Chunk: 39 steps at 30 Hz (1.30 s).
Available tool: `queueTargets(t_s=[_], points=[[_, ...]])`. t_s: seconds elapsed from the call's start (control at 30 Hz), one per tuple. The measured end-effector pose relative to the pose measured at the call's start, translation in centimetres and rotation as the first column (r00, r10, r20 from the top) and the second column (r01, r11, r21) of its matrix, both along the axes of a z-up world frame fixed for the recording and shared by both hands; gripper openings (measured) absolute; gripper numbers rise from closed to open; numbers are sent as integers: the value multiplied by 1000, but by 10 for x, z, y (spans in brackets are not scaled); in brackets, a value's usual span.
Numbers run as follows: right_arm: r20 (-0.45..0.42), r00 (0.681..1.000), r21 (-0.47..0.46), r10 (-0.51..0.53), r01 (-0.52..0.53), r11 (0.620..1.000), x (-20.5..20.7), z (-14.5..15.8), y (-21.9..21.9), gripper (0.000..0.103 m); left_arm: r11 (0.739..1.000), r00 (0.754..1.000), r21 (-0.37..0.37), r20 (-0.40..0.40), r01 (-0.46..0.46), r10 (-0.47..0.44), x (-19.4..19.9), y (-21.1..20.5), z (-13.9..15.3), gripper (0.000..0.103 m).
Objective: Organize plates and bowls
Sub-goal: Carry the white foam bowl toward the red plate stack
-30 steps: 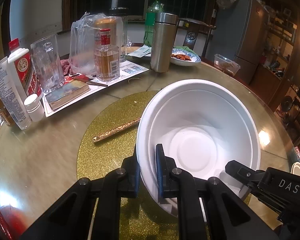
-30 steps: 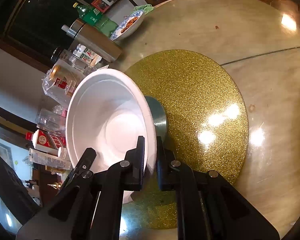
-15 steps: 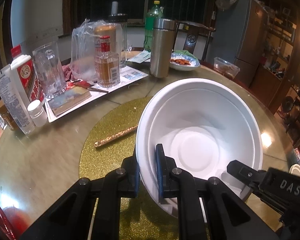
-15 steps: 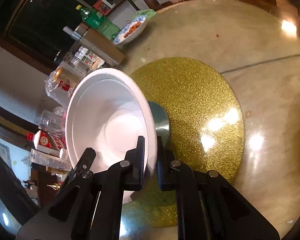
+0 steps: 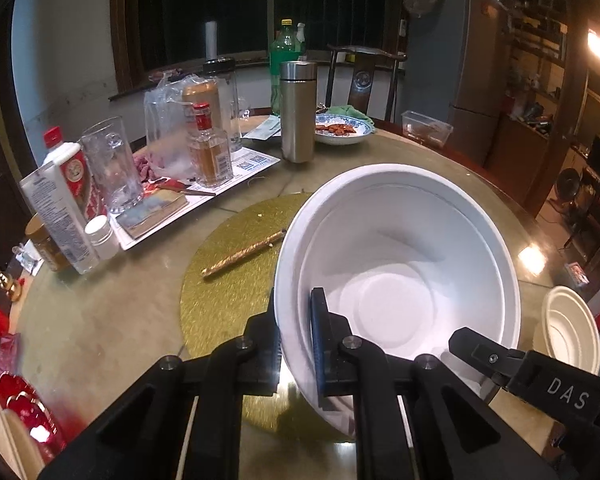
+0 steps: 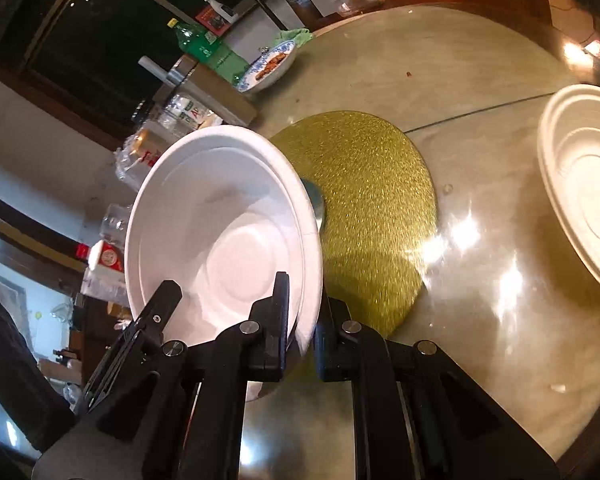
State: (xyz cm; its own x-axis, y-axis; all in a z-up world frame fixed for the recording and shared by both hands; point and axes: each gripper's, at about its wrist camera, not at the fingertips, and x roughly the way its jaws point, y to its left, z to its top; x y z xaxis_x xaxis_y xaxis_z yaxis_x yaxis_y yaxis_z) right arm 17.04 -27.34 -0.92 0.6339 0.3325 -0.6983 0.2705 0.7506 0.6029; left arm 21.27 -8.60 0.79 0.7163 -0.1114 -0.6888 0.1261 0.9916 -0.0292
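Note:
A large white bowl (image 5: 400,264) is held above the gold glitter mat (image 5: 228,280) by both grippers. My left gripper (image 5: 296,344) is shut on its near left rim. My right gripper (image 6: 302,316) is shut on the opposite rim; the bowl also shows in the right wrist view (image 6: 220,240), tilted. The right gripper's finger shows at lower right in the left wrist view (image 5: 484,356). A cream plate (image 6: 584,184) lies on the table to the right; it also shows in the left wrist view (image 5: 572,328).
A steel flask (image 5: 298,112), bottles (image 5: 210,148), a glass mug (image 5: 112,164), a book (image 5: 152,212) and a food dish (image 5: 340,130) crowd the far left of the round table (image 5: 100,320). A gold stick (image 5: 244,254) lies on the mat.
Both grippers have lifted the bowl higher and drawn it back toward the near right. The cream plate has come into view on the right.

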Motion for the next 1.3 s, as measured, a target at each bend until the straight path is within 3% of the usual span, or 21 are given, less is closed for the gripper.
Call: queueTargets(t_s=[0.13, 0.4, 1.3], points=[[12, 1000, -2, 10, -10, 1000, -23, 7, 9, 10, 1000, 1000, 5, 13, -2, 2, -23, 8, 6, 11], [-8, 999, 24, 39, -39, 999, -48, -4, 24, 10, 1000, 999, -31, -37, -5, 4, -47, 31, 2, 10], [-15, 992, 7, 122, -122, 993, -96, -19, 53, 10, 999, 999, -33, -47, -16, 15, -109, 60, -12, 10]])
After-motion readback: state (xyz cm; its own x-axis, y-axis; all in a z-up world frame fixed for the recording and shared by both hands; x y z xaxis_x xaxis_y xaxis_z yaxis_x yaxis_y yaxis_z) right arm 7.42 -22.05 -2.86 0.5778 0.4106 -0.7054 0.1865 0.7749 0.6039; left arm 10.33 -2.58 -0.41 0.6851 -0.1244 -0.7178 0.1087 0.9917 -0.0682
